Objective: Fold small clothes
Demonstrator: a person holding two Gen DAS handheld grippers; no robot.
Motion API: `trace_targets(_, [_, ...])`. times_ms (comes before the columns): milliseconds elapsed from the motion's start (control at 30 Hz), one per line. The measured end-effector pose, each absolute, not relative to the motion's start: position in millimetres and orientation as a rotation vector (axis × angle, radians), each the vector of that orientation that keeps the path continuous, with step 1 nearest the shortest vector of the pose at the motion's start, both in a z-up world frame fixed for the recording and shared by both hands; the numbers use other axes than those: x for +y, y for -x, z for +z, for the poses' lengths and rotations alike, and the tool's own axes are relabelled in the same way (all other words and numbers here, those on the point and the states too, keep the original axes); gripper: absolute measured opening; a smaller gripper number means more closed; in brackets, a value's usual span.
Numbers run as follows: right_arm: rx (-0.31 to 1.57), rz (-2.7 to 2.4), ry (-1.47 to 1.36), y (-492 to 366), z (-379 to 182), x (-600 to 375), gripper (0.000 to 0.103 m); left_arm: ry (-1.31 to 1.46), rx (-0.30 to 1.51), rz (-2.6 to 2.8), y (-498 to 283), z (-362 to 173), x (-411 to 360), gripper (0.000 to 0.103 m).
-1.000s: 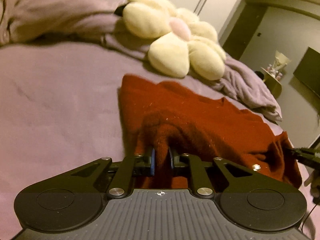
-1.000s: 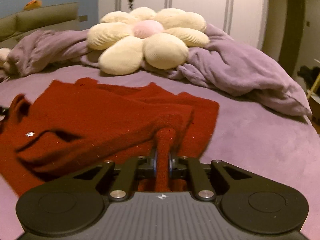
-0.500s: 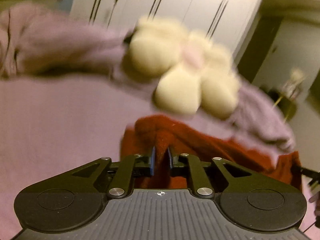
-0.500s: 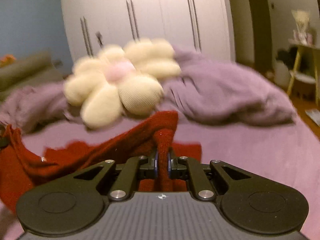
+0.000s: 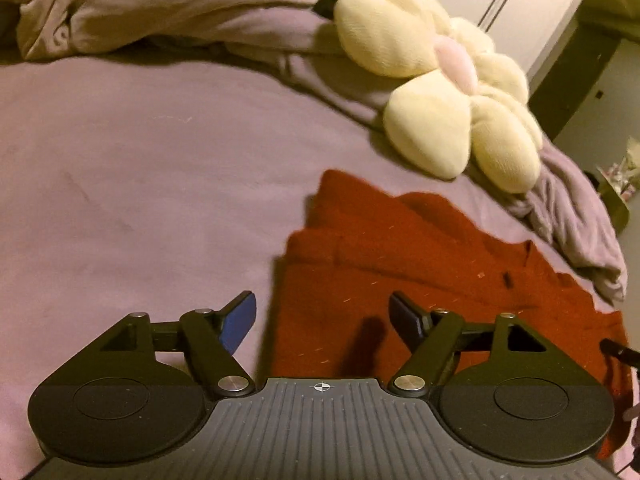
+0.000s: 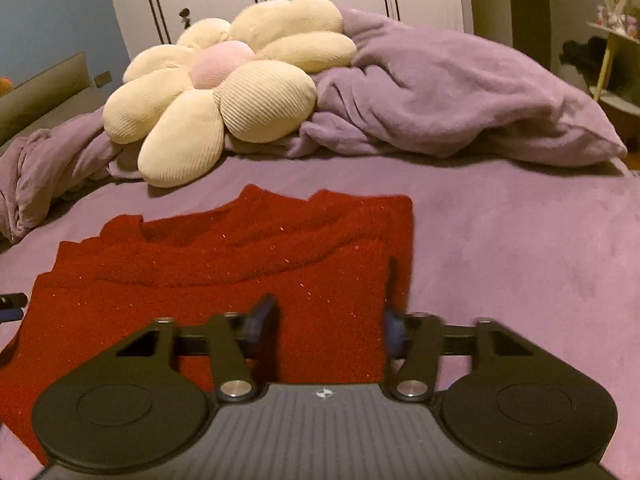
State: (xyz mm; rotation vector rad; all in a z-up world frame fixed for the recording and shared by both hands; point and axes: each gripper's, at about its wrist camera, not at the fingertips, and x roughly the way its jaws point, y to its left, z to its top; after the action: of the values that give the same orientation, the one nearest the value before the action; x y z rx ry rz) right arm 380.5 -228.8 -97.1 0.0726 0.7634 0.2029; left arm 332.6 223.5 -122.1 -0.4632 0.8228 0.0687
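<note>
Left fingers point(image 5: 322, 320): apart, empty | right fingers point(image 6: 330, 326): apart, empty | red sweater point(image 6: 224, 280): folded in layers on bed point(image 6: 520, 240) | risk: loose top layer slides if snagged during withdrawal

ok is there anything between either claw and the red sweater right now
Nothing visible. Both claws are open directly over the red sweater: the left claw above its left edge, the right claw above its right corner. The flower pillow and purple blanket lie beyond it.

Red sweater point(image 6: 224, 280) near edge hidden behind gripper body; shelf items point(image 6: 616, 4) unreadable.
</note>
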Motion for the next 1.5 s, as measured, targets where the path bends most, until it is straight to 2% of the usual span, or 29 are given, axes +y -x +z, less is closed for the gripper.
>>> trace_targets(67, [0.736,0.195,-0.020,-376.9,-94.2,-220.3,0.023,0.501,0.864,0.051,-335.8,-132.9,227.3,0.075])
trace_targets(133, [0.709,0.177,0.043,-371.6,-90.7,-210.6,0.017,0.647,0.870,0.000,-337.4,-142.5,235.4,0.049])
trace_targets(167, [0.692,0.172,0.080,-367.9,-88.2,-205.0,0.015,0.721,0.861,-0.013,-336.9,-145.8,239.8,0.030])
trace_targets(233, [0.660,0.175,0.141,-360.9,-81.5,-197.7,0.011,0.742,0.827,0.020,-334.3,-143.5,242.3,0.011])
trace_targets(467, [0.482,0.188,0.164,-345.4,-33.1,-195.6,0.008,0.697,0.634,-0.031,-325.6,-84.7,241.3,0.010])
trace_targets(667, [0.418,0.062,0.150,-395.8,-19.1,-188.8,0.008,0.482,0.512,0.053,-372.1,-37.0,205.8,0.011])
trace_targets(733, [0.408,0.002,0.180,-412.3,-27.1,-186.5,0.008,0.352,0.490,0.124,-389.4,-37.1,188.1,0.013])
trace_targets(767, [0.431,-0.036,0.189,-421.9,-35.0,-186.8,0.009,0.314,0.513,0.161,-397.3,-41.4,181.5,0.020])
trace_targets(800, [0.464,-0.060,0.190,-431.8,-43.0,-187.2,0.013,0.292,0.549,0.189,-403.5,-46.5,175.6,0.029])
trace_targets(833, [0.501,-0.094,0.179,-438.1,-51.1,-189.4,0.027,0.284,0.584,0.194,-406.7,-52.9,169.0,0.032])
trace_targets(867, [0.512,-0.118,0.149,-437.9,-56.3,-192.1,0.033,0.299,0.591,0.174,-405.0,-57.3,164.0,0.042])
trace_targets(900, [0.519,-0.095,0.088,-433.8,-60.3,-194.8,0.033,0.320,0.586,0.146,-400.5,-61.7,157.7,0.060])
trace_targets(967, [0.547,0.011,-0.026,-424.5,-68.8,-192.4,0.033,0.340,0.563,0.114,-389.2,-71.8,142.4,0.084])
trace_targets(1133, [0.583,0.211,-0.035,-414.5,-97.5,-129.1,0.033,0.334,0.651,0.082,-402.5,-104.4,100.8,0.089])
trace_targets(1233, [0.611,0.301,-0.087,-419.3,-112.4,-94.5,0.038,0.318,0.687,0.121,-415.4,-119.6,89.7,0.091])
trace_targets(1300, [0.621,0.301,0.010,-424.9,-126.2,-73.3,0.040,0.257,0.682,0.142,-417.6,-126.8,86.7,0.091])
trace_targets(1400, [0.568,0.262,0.134,-426.1,-135.7,-62.9,0.051,0.133,0.675,0.172,-421.9,-135.8,81.2,0.091])
trace_targets(1433, [0.564,0.241,0.144,-429.0,-137.2,-66.7,0.059,0.117,0.676,0.175,-422.9,-138.5,82.1,0.092])
trace_targets(1500, [0.580,0.194,0.127,-437.5,-138.3,-82.7,0.060,0.134,0.673,0.180,-424.6,-140.9,85.3,0.093])
